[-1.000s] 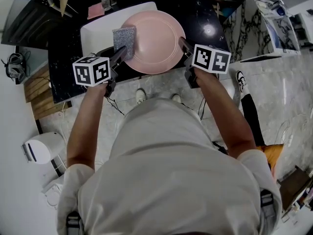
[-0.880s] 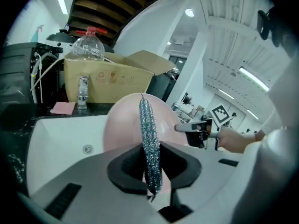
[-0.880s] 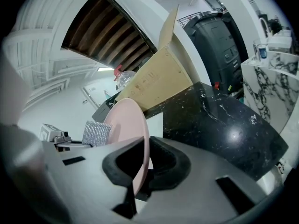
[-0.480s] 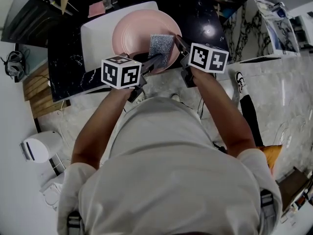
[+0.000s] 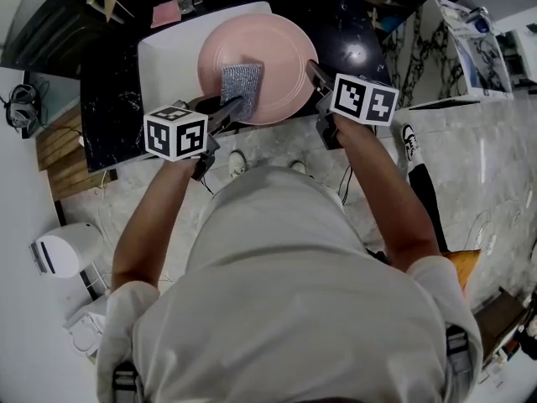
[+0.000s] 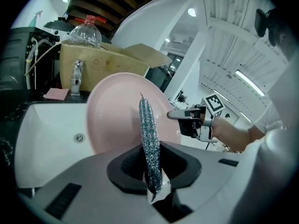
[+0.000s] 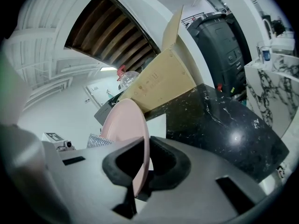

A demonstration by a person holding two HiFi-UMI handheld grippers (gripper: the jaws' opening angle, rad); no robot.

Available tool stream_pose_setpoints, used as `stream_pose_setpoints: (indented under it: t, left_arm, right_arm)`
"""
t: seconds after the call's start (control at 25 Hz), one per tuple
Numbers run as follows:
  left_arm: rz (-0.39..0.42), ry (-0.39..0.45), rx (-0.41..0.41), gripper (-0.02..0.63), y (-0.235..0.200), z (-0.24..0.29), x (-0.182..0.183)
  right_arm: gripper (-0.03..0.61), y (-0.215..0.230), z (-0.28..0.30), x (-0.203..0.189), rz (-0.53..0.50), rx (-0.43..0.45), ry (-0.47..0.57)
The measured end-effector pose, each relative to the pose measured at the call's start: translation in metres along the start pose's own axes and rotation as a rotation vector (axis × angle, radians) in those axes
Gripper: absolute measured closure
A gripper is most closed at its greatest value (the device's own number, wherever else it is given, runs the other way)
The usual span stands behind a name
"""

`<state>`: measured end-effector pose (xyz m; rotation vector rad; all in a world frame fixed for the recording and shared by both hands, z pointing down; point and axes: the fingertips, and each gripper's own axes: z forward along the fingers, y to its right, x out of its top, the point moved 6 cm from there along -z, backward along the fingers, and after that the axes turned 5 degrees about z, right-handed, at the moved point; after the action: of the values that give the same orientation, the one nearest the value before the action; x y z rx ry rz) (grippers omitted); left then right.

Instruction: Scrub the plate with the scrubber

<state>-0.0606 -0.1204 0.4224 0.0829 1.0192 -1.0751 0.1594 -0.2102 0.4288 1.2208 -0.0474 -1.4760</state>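
We hold the pink plate (image 5: 273, 44) tilted over the white sink (image 5: 164, 53). Its right edge is pinched between the closed jaws of our right gripper (image 5: 312, 74), and in the right gripper view the rim runs edge-on straight into the dark jaw pads. Our left gripper (image 5: 225, 110) is clamped on the lower end of the silvery scrubber (image 5: 242, 82), a flat pad of metallic mesh. In the head view the scrubber sits over the plate's face, left of its centre and towards the near rim, and as far as we can tell it rests against the surface. In the left gripper view we see the scrubber edge-on, rising upright from between the jaws, with the plate's face directly behind it and the right gripper at the plate's right edge. The sink is set in a black marbled countertop (image 5: 109, 107). Behind the sink stand a chrome faucet (image 6: 77, 76) with a pink pad (image 6: 57, 94) just beside it, and an open cardboard box (image 6: 110, 62) with a clear plastic bottle (image 6: 88, 29) showing above it. Below the counter's near edge we see a pale marbled floor (image 5: 470, 158).
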Motion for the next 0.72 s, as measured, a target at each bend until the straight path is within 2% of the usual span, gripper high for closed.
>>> stream_pose_setpoints:
  t: [0.28,0.72]
  left_arm:
    - [-0.013,0.067,0.089,0.546,-0.035,-0.051,0.003]
    - [-0.124,0.288,0.227,0.548,-0.097,-0.151,0.002]
  right_arm:
    - [0.552,-0.004,0.008,-0.002,-0.030,-0.016,-0.036]
    - [0.554,-0.026,0.044,-0.004,-0.073,-0.046,-0.110]
